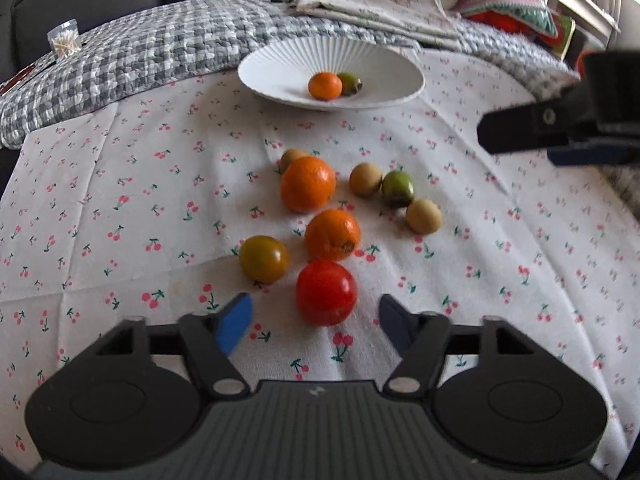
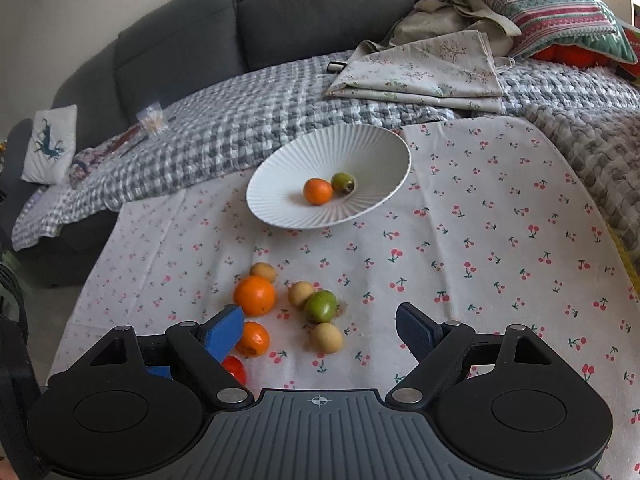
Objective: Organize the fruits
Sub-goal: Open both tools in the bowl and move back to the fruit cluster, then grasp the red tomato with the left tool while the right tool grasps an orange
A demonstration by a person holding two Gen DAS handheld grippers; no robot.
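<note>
A white ribbed bowl (image 1: 280, 60) (image 2: 380, 148) stands at the far side of the cherry-print cloth and holds a small orange (image 1: 325, 85) (image 2: 317, 191) and a green fruit (image 1: 349, 83) (image 2: 343, 182). Loose fruits lie in the middle: a red tomato (image 1: 326, 293), two oranges (image 1: 307, 184) (image 1: 333, 234), a yellow-green tomato (image 1: 264, 258), a green fruit (image 1: 397, 189) (image 2: 321, 305) and three tan fruits (image 1: 424, 216). My left gripper (image 1: 316, 320) is open, its fingers either side of the red tomato. My right gripper (image 2: 320, 330) is open and empty above the tan fruit (image 2: 327, 337); it also shows in the left wrist view (image 1: 520, 132).
The cloth (image 1: 120, 200) covers a table beside a grey checked quilt (image 1: 160, 52). Folded fabric (image 2: 424, 68) and a striped pillow (image 2: 544, 12) lie behind the bowl. A clear cup of toothpicks (image 1: 64, 38) stands at the far left. A grey sofa (image 2: 280, 12) is behind.
</note>
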